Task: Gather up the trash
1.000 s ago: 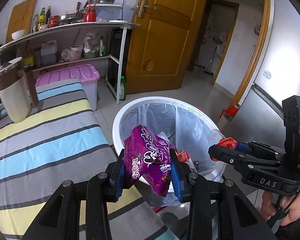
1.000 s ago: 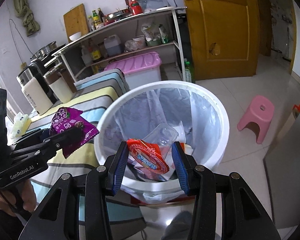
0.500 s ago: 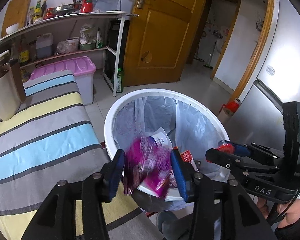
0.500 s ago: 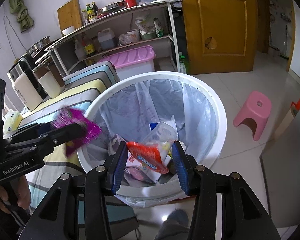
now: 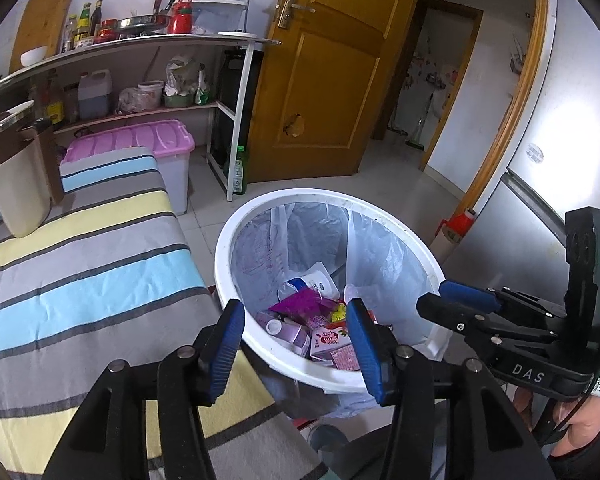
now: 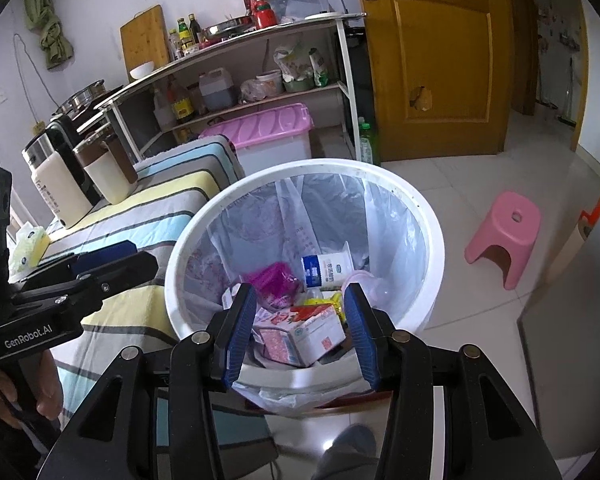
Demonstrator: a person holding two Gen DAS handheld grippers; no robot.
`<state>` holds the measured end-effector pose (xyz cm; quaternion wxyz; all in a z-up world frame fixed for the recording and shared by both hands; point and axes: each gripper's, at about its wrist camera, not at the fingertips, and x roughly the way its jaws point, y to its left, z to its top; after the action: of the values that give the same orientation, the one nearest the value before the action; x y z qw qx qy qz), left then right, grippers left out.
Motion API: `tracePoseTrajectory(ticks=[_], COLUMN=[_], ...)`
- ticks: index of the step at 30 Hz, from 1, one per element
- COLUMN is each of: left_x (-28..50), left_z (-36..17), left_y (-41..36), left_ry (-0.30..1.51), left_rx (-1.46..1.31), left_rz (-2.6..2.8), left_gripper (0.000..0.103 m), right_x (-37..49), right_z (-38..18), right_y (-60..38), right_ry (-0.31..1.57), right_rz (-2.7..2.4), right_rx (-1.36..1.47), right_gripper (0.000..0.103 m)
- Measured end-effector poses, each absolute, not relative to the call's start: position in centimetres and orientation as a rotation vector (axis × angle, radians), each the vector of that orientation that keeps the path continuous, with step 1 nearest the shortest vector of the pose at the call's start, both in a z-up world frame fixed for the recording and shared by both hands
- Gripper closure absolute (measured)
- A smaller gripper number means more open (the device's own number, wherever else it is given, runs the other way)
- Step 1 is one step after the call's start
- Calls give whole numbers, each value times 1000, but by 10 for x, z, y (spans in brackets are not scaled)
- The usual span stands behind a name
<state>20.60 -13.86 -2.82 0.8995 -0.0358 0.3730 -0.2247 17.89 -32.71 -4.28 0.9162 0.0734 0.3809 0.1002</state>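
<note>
Straight ahead of the left hand-held gripper (image 5: pixel 296 344), the bin (image 5: pixel 236 240) shows smooth, glossy white plastic, lined with a thin, crinkled translucent bag (image 5: pixel 380 264). Inside it, a shiny purple foil wrapper (image 5: pixel 300 303) lies among printed cardboard cartons (image 5: pixel 332 348). To the gripper's left, the worktop (image 5: pixel 80 272) wears a soft, matt striped cloth. Both grippers are matt black plastic with ribbed blue pads (image 6: pixel 240 336). Beyond, a varnished wooden door (image 6: pixel 432 60), glossy floor tiles (image 6: pixel 480 300).
</note>
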Motion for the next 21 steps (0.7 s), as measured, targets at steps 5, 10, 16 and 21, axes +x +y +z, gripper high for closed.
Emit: tracePoseTrajectory(ticks=[5, 10, 16, 21], left_x=[192, 175, 150, 130], left_z=[-22, -14, -2, 5], left_y=[-130, -121, -111, -103], left_ry=[758, 732, 696, 673], left_rx=[-79, -76, -61, -56], left_rz=[-454, -435, -409, -390], left_gripper=[50, 50, 50, 50], right_x=[168, 151, 129, 111], right_z=[-35, -23, -11, -5], right_y=[-323, -315, -303, -293], right_ry=[768, 743, 712, 694], right_rz=[211, 221, 238, 255], right_rx=[149, 141, 121, 108], right_gripper=[56, 56, 56, 56])
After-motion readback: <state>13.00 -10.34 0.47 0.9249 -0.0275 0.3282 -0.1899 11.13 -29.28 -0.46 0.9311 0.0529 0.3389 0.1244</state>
